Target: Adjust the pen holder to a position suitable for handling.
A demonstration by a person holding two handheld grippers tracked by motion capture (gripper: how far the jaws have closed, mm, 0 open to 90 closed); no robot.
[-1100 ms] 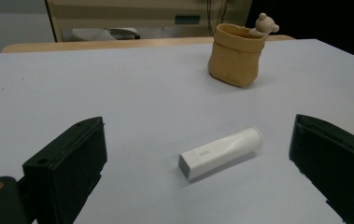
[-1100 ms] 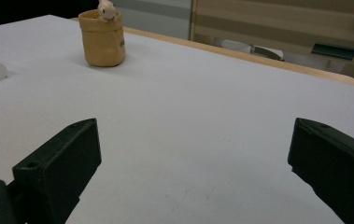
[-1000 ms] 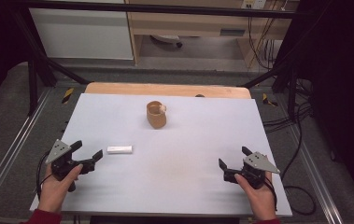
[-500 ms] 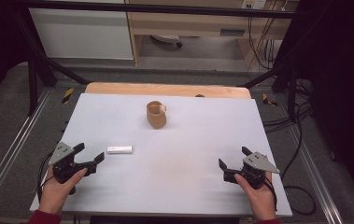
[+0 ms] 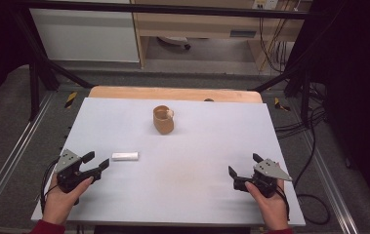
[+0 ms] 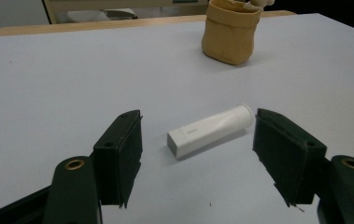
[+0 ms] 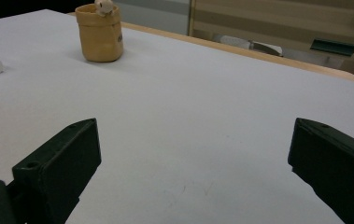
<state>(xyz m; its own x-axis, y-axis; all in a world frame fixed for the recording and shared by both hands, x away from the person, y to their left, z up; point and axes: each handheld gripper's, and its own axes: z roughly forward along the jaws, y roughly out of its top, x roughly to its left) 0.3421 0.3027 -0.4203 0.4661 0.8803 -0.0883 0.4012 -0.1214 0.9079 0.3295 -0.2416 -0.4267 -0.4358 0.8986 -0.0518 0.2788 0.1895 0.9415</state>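
A small white tube lies flat on the pale table, left of centre. In the left gripper view the white tube rests just beyond the wide-apart jaws, its round cap to the right. My left gripper is open, its tips a short way left of the tube and not touching it. A tan pouch stands upright toward the table's far middle, with something pale at its rim. Near the front right, my right gripper is open with nothing between its jaws.
A wooden board edge runs along the table's far side. Black frame legs and cables stand beyond the table on both sides. White cabinets are at the back.
My left gripper has moved right and slightly nearer the front edge, closing in on the white tube. The right gripper has stayed put.
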